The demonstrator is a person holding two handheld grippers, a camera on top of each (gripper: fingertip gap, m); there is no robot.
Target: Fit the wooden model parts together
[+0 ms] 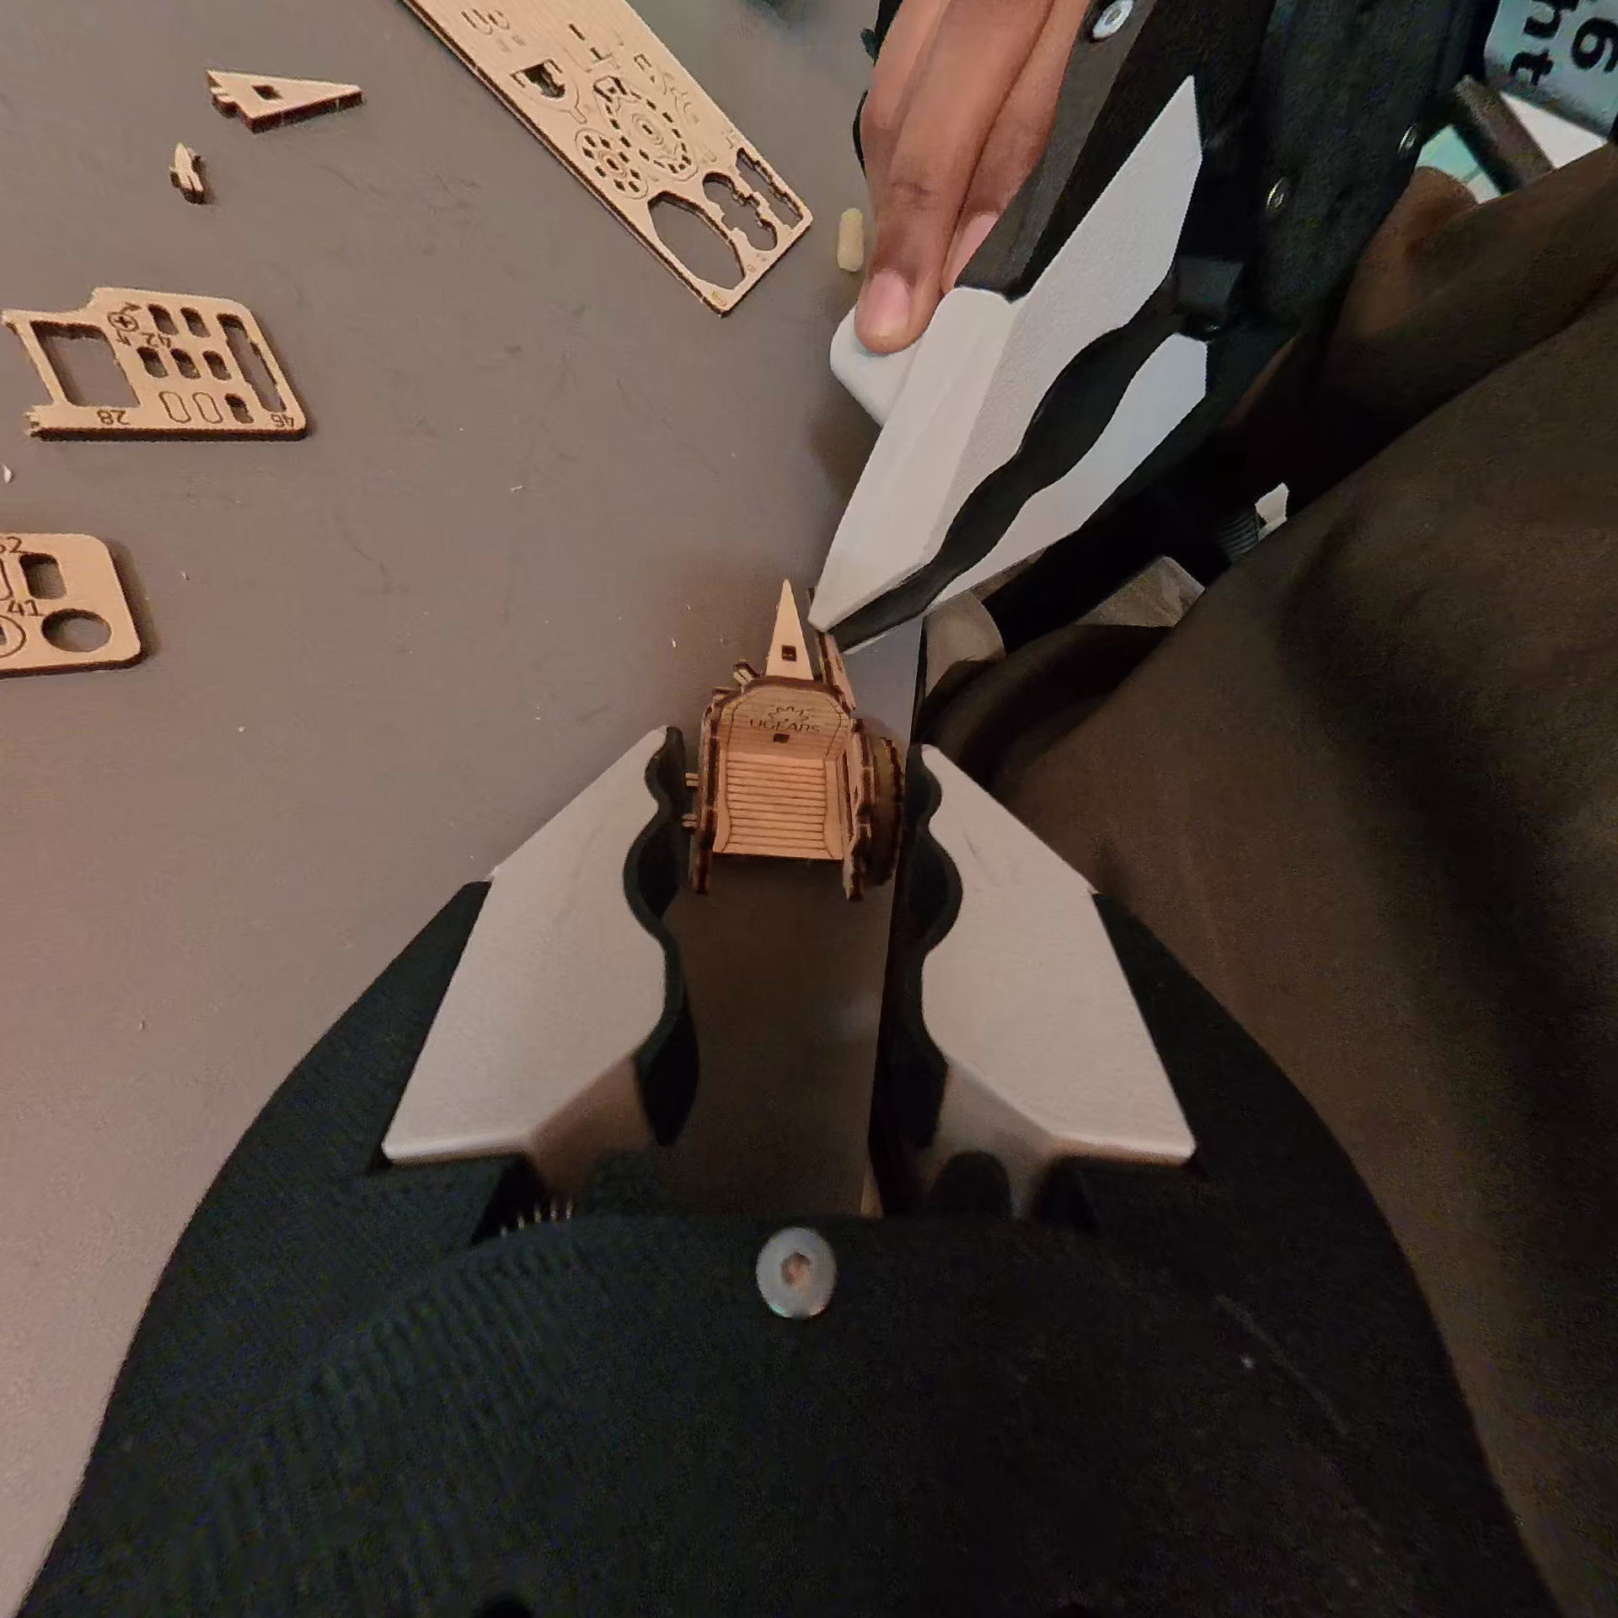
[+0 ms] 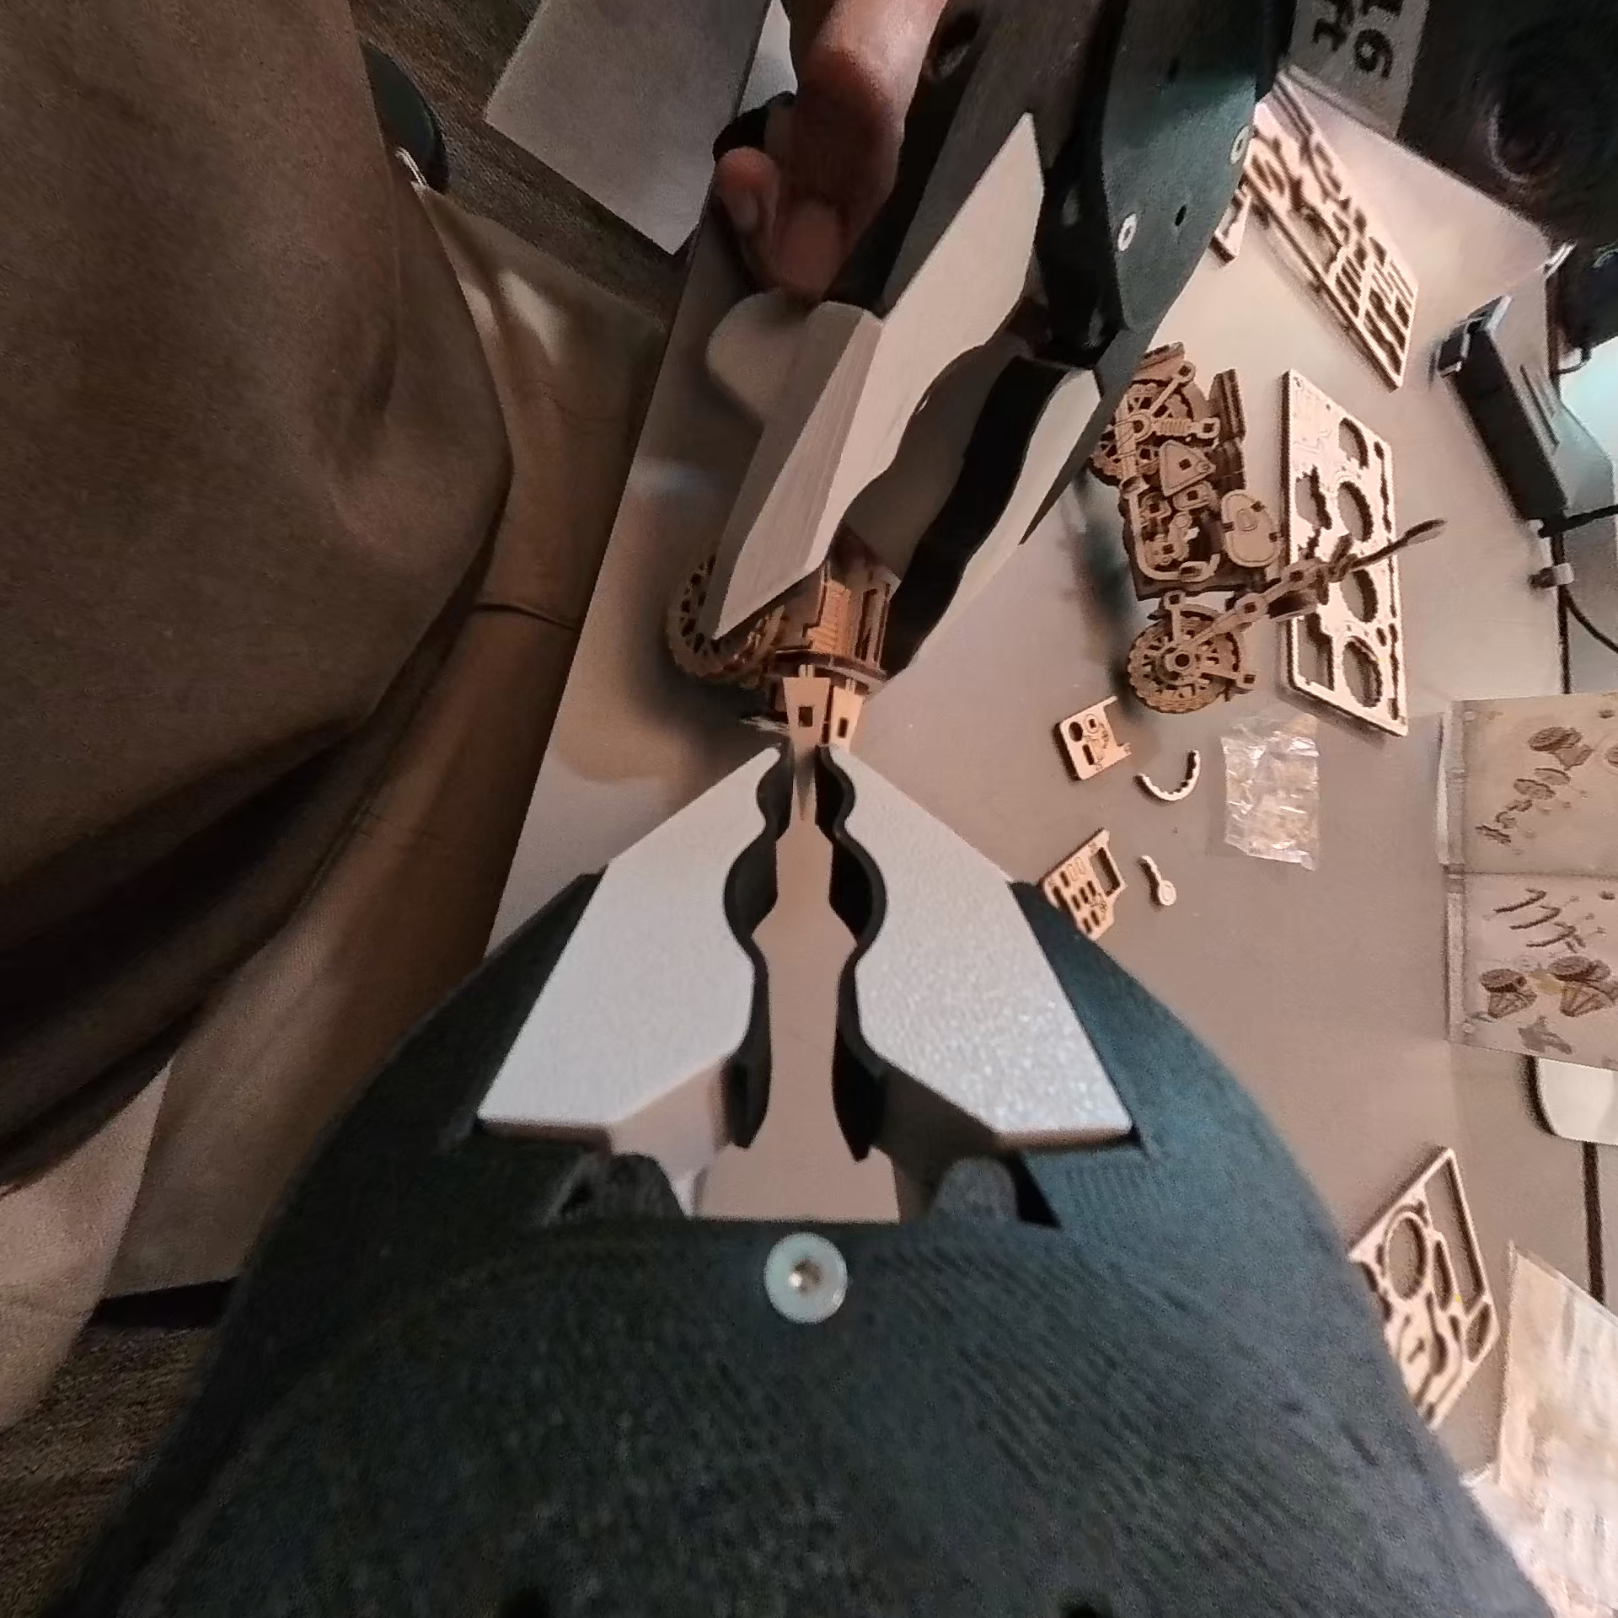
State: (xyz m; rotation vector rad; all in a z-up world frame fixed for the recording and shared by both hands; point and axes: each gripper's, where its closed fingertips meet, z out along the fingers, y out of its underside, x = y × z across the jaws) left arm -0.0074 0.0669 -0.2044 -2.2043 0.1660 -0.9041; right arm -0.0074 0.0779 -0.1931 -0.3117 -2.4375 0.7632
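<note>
We find the left tongs [image 1: 792, 788] closed about a small wooden model assembly [image 1: 788, 788], its fingers [image 1: 560, 946] set against the two sides of the piece, which sits at the near edge of the grey desk [image 1: 438, 613]. The assembly shows a slatted panel facing the left wrist camera and a toothed wheel on one flank. In the right wrist view the same assembly [image 2: 823, 613] appears beneath the far tongs, with the wheel toward the desk edge. The right tongs [image 2: 804, 770] are narrowed almost fully and pinch a slim pointed wooden part [image 2: 802, 744] at the very tips; that part meets the end of the assembly, beside a second like projection. In the left wrist view the pointed part [image 1: 785, 635] stands above the assembly with the right tongs' tip just beside it. A person's hand [image 1: 928, 175] rests along the right tongs' body. Elsewhere on the desk we note cut-out wooden sheets [image 1: 630, 131], a smaller punched sheet [image 1: 158, 363], and loose offcuts [image 1: 280, 96]. The right wrist view further shows a finished wooden motorcycle model [image 2: 1173, 525], additional punched sheets [image 2: 1340, 543], a small clear bag [image 2: 1269, 788], and an open instruction booklet [image 2: 1532, 875], all well apart from the work.
</note>
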